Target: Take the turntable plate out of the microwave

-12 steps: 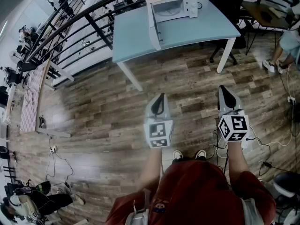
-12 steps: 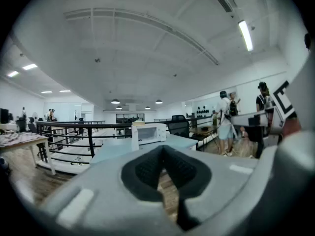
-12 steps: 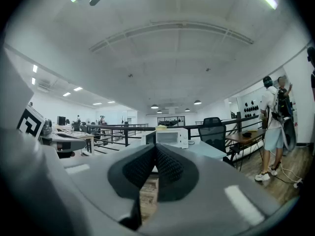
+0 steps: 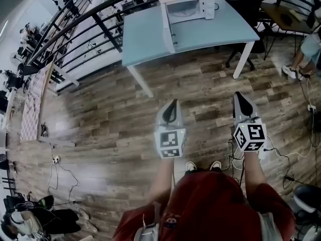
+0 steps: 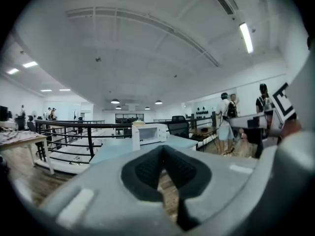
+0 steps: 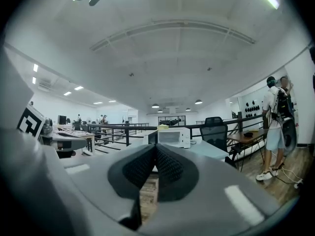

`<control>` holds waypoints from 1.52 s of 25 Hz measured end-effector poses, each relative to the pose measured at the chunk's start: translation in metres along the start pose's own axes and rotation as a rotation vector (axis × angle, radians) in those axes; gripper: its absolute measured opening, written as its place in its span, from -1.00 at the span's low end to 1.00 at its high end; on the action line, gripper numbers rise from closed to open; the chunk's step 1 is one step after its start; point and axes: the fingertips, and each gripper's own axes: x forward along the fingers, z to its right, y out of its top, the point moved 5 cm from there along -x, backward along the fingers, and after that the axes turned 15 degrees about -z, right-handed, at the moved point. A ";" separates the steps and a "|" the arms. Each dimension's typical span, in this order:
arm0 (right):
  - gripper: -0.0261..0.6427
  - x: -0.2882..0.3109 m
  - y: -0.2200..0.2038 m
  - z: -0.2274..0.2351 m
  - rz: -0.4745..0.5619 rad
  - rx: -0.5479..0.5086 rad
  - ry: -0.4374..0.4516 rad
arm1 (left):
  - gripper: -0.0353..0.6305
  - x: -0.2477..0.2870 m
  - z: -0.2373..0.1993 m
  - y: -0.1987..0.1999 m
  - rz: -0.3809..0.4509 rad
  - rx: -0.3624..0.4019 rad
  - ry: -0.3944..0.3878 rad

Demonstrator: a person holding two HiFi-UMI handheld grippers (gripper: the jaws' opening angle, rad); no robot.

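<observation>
Two tools, both empty: the left tool and the right tool are held side by side above the wooden floor, each with its jaws pressed together on nothing. Well apart from them, at 12 o'clock in the head view, the white microwave stands on the pale blue worktop, its door swung open toward 7 o'clock. The turntable plate cannot be made out inside the oven's cavity at this range.

The microwave is white, the table pale blue, the floor brown, apparently wood-grained.
</observation>
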 end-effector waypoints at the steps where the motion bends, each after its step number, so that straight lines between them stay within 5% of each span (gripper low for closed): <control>1: -0.92 0.002 0.000 -0.003 0.000 -0.002 -0.001 | -0.90 0.000 -0.003 -0.001 0.000 0.001 -0.004; 20: -0.93 0.031 -0.018 -0.024 -0.013 0.049 -0.053 | -0.90 0.023 -0.039 -0.020 -0.032 0.009 -0.054; 38: -0.93 0.168 0.019 0.104 -0.024 0.103 -0.018 | -0.90 0.197 -0.027 0.042 -0.056 0.004 -0.010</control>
